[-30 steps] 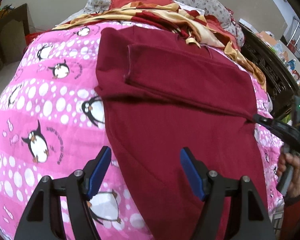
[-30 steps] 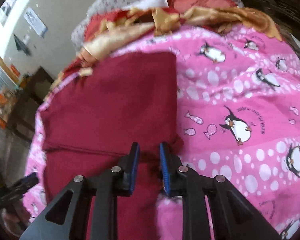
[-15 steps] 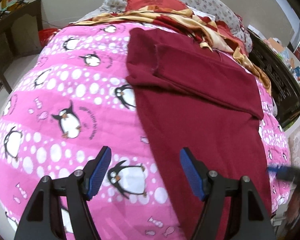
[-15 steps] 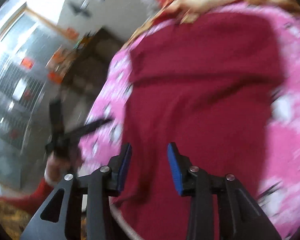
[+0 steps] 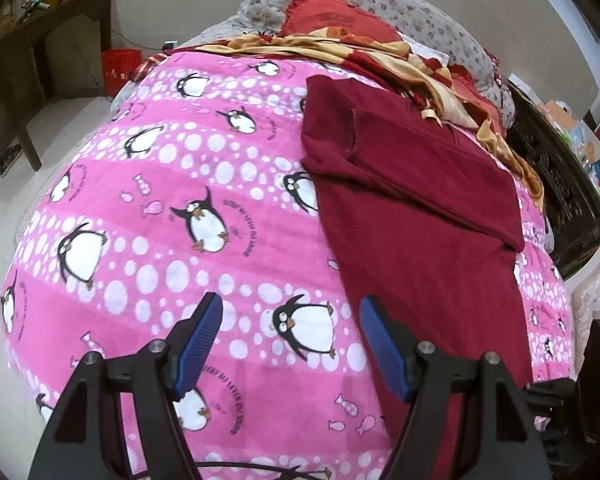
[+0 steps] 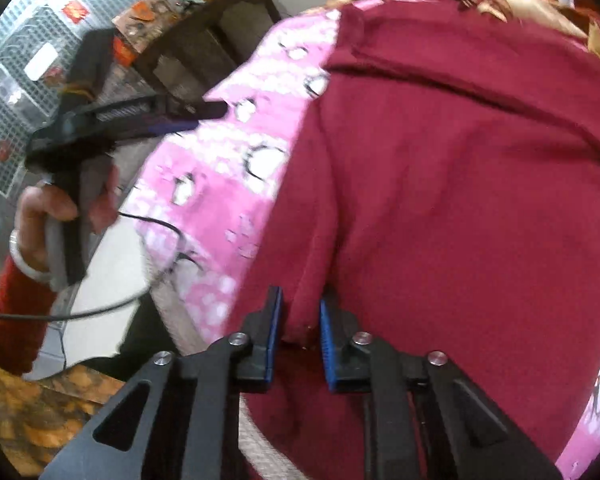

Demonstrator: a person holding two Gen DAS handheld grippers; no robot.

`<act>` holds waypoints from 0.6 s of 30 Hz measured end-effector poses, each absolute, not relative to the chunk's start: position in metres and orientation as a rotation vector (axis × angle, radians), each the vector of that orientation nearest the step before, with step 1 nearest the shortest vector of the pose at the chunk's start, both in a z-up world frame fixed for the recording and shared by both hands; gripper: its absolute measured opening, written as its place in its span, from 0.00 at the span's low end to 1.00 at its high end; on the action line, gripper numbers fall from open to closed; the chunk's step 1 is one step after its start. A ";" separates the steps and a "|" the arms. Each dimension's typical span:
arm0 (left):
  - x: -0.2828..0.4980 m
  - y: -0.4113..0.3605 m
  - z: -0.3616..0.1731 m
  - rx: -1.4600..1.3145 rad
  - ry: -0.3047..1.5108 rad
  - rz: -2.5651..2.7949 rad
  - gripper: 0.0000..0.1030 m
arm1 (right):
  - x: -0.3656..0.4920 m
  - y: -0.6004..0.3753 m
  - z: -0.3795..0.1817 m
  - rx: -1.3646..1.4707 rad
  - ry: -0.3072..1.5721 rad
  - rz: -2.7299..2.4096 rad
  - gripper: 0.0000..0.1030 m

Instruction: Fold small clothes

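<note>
1. The right tongs (image 6: 299,334) are closing, jaws already narrow, with a raised ridge at the near hem of the maroon garment (image 6: 460,184) between the pads. My advice: let them bite fully on both layers before lifting.
2. The left tongs (image 5: 290,346) stand wide and empty over the pink penguin quilt (image 5: 160,216), with the garment's left edge just beyond their right pad. I'd slide them onto that corner to match.
3. Farther ahead lies the folded sleeve band; carry the hem up to it evenly, keeping the two corners level.
</note>
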State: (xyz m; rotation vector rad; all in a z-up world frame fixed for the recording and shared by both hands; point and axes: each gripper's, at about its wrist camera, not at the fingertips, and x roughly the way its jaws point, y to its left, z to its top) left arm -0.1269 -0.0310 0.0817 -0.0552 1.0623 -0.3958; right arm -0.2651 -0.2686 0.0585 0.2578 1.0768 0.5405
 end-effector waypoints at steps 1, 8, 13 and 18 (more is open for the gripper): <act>-0.127 -0.029 0.084 -0.059 1.060 -0.396 0.73 | -0.265 -0.262 0.064 0.263 1.070 0.581 0.40; -0.129 -0.011 0.096 -0.090 1.058 -0.385 0.73 | -0.242 -0.181 0.047 0.230 1.090 0.772 0.40; -0.133 -0.011 0.088 -0.092 1.089 -0.381 0.73 | -0.226 -0.141 -0.004 0.254 1.188 0.774 0.43; -0.142 -0.019 0.072 -0.060 1.124 -0.396 0.73 | -0.232 -0.195 0.005 0.478 1.174 0.767 0.64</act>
